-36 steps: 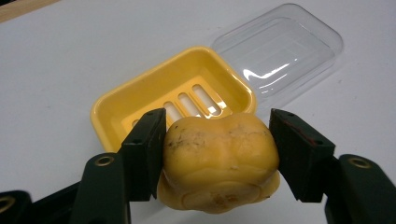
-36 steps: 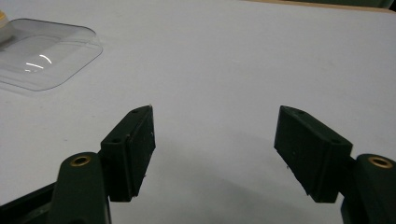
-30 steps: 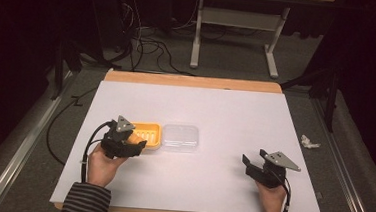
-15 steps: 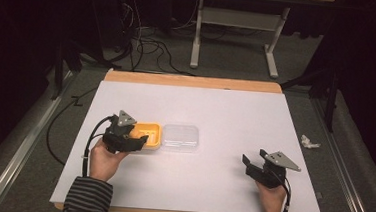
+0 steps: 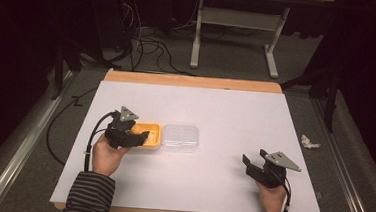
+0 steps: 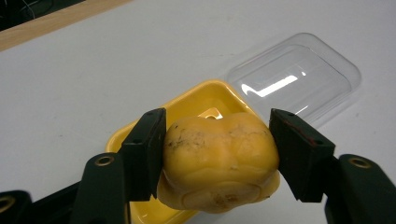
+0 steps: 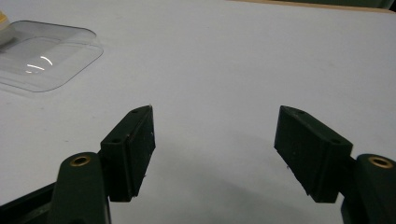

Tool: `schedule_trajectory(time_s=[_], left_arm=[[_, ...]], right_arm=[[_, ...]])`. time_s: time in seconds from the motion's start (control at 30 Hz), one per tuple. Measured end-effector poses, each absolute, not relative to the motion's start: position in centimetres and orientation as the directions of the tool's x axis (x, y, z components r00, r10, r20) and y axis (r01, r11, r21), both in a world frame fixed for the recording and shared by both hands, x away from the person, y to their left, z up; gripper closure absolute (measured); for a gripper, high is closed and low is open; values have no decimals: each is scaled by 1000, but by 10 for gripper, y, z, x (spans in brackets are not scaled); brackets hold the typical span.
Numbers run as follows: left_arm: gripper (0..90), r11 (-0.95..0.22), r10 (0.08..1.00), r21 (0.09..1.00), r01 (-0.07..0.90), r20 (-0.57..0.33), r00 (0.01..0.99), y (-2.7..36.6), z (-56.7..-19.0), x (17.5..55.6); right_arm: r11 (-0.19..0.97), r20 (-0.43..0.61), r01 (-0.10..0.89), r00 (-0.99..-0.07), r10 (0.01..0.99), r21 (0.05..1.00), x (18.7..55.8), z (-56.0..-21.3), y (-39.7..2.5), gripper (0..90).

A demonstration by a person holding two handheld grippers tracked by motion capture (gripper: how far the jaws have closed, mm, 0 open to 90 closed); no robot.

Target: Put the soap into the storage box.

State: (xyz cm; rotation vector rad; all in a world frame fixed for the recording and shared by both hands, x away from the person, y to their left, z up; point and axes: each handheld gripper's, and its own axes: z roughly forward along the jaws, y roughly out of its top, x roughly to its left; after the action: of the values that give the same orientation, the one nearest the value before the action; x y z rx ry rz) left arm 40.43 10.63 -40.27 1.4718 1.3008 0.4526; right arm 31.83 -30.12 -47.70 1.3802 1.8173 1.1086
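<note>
The left gripper (image 6: 217, 154) clamps a lumpy yellow bell-pepper-like piece with brown specks (image 6: 219, 161) between its two black jaws, one jaw pressed to each flank. Just beyond and beneath the jaws sits a shallow yellow plastic tray (image 6: 198, 100), and past the tray's far corner, touching or nearly so, lies a clear rectangular plastic lid (image 6: 299, 77) on the white table top (image 6: 93, 70).

The right gripper (image 7: 215, 149) rests low over the table with its jaws spread wide and nothing between them; the clear lid lies well beyond its left jaw.
</note>
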Motion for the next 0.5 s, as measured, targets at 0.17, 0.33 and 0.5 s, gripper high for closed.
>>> schedule_trajectory(time_s=[0.17, 0.33, 0.5], left_arm=[[393, 175, 878, 863, 474, -354, 322, 107, -404, 409], [392, 182, 882, 864, 470, -355, 310, 107, -406, 413], [392, 187, 883, 863, 469, -357, 304, 107, -408, 416]], right_arm=[[114, 24, 461, -285, 958, 880, 318, -477, -301, 295], [114, 24, 461, -284, 959, 880, 318, -477, -301, 296], [114, 24, 461, -284, 959, 880, 318, -477, -301, 295]])
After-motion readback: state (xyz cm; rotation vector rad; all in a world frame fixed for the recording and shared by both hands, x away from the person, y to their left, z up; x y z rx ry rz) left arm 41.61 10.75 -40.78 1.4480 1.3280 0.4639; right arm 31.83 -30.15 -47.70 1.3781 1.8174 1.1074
